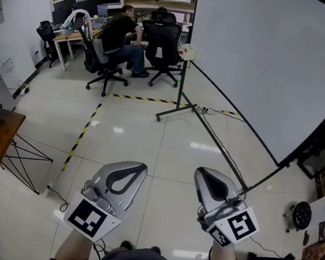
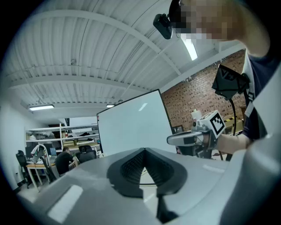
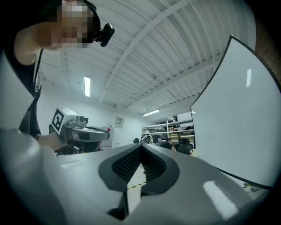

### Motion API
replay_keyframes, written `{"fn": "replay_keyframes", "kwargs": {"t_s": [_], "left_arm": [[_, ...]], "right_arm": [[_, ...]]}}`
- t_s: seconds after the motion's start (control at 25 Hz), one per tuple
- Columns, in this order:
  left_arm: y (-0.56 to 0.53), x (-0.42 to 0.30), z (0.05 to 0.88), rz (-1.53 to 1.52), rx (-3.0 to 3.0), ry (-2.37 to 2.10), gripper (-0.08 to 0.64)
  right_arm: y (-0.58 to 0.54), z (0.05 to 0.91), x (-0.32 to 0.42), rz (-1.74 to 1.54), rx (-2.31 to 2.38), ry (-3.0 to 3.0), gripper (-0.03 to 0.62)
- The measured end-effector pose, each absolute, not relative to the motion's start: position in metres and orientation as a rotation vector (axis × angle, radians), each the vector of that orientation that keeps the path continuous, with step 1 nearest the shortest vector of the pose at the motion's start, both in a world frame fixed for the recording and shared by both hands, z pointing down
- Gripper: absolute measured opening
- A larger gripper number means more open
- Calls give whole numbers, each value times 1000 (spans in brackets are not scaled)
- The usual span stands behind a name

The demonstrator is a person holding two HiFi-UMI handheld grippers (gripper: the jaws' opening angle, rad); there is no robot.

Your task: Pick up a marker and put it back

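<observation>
A glossy floor of pale tiles carries everything here. Two strips of yellow-and-black hazard tape are stuck to it: one runs diagonally, the other lies crosswise beyond it. Near the crosswise strip stands the whiteboard stand's black foot, with a white power strip just beside it. Two black office chairs stand further back on castors, and a wooden table's thin black legs stand at the left.
</observation>
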State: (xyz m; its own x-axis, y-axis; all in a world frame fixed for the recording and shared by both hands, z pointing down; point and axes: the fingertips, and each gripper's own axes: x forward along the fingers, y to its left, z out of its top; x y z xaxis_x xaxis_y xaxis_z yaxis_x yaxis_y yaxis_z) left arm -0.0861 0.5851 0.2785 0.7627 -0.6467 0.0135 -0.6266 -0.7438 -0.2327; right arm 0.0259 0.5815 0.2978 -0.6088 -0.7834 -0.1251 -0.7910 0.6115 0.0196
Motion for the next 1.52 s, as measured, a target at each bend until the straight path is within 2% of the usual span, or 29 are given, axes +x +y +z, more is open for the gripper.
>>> {"fn": "replay_keyframes", "kwargs": {"t_s": [0.28,0.6,1.24,1.52], "left_arm": [[576,-84,261,-146,-2683,951,2],[528,-105,281,-150,-2727,969,2],[339,-171,277,-64,-2779,897,3],[283,-171,286,-115,-2791,869,3]], "right_arm": [[574,286,21,155,-1308,2744,0],[533,307,5,109,-1328,2800,0],[357,292,-68,185,-1412,2831,0],[297,294,-67,175,-1427,2830,0]]}}
